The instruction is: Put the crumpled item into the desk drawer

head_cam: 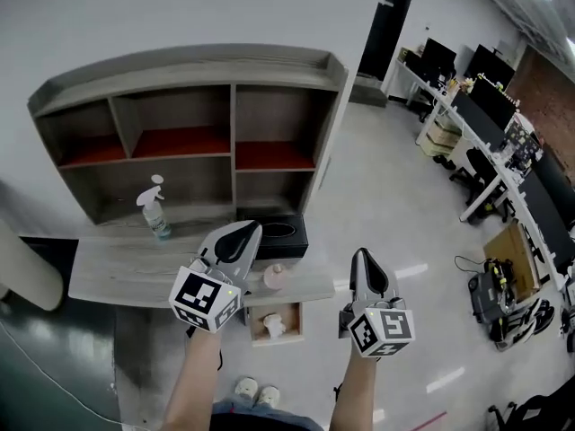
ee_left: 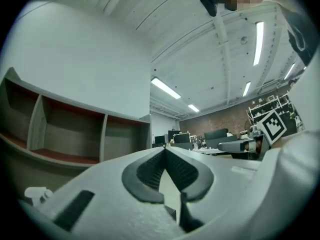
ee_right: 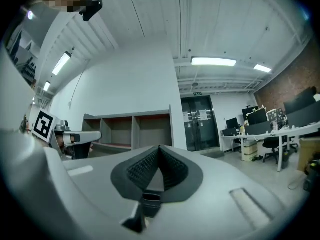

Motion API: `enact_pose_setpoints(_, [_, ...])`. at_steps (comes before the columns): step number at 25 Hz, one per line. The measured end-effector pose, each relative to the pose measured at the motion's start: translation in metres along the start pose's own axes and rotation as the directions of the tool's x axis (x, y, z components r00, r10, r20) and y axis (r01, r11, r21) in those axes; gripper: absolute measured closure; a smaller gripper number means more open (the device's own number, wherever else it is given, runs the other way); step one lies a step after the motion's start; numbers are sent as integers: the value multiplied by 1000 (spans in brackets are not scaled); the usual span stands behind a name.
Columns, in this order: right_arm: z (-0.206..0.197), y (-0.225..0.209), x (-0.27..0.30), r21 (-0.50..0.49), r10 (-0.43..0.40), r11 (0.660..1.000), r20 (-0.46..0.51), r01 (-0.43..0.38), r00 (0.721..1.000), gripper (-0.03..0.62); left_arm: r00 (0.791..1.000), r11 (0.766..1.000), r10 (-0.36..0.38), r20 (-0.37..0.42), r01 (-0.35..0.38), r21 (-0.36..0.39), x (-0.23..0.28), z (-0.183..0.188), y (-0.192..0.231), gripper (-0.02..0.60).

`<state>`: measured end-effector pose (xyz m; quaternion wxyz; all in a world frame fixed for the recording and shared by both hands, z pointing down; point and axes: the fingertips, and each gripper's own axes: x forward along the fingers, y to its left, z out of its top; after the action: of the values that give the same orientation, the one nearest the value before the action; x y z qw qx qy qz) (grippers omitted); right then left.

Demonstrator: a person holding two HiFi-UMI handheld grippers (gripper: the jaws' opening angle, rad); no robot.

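In the head view a pinkish crumpled item (head_cam: 275, 277) lies on the grey desk (head_cam: 117, 277) near its right front corner. Below it the desk drawer (head_cam: 295, 317) stands pulled out, and a white crumpled item (head_cam: 274, 326) lies inside. My left gripper (head_cam: 246, 230) is held above the desk front, just left of the pinkish item, jaws shut and empty. My right gripper (head_cam: 362, 257) hangs over the floor to the right of the desk, also shut with nothing in it. Both gripper views point level across the room: left gripper (ee_left: 164, 149), right gripper (ee_right: 159, 147).
A shelf unit (head_cam: 193, 133) with red-floored compartments stands at the back of the desk. A spray bottle (head_cam: 156, 208) and a black tissue box (head_cam: 277, 233) stand before it. Office desks with monitors (head_cam: 490, 106) line the right side. The person's shoes (head_cam: 256, 391) show below the drawer.
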<state>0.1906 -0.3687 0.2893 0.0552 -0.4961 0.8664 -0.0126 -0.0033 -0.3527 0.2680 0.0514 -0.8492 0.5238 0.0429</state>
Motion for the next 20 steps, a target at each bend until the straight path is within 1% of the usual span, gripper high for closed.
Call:
enact_pose_setpoints(3, [16, -5, -3, -6, -4, 1000, 40, 4, 999, 585, 999, 1000, -19, 27, 19, 8, 11, 15, -7, 578])
enact_pose_setpoints(5, [22, -7, -3, -7, -6, 1000, 55, 6, 998, 585, 999, 999, -31, 30, 31, 15, 16, 15, -10, 578])
enact_pose_setpoints(12, [20, -7, -5, 5, -2, 1000, 68, 2, 998, 585, 1000, 1000, -21, 13, 21, 3, 15, 3, -12, 578])
enact_pose_setpoints(16, [16, -5, -6, -29, -8, 1000, 48, 9, 999, 585, 1000, 1000, -22, -13, 22, 6, 12, -6, -15, 578])
enact_pose_setpoints(20, [16, 0, -8, -17, 4, 1000, 50, -3, 999, 585, 1000, 1000, -11, -26, 11, -2, 7, -10, -12, 578])
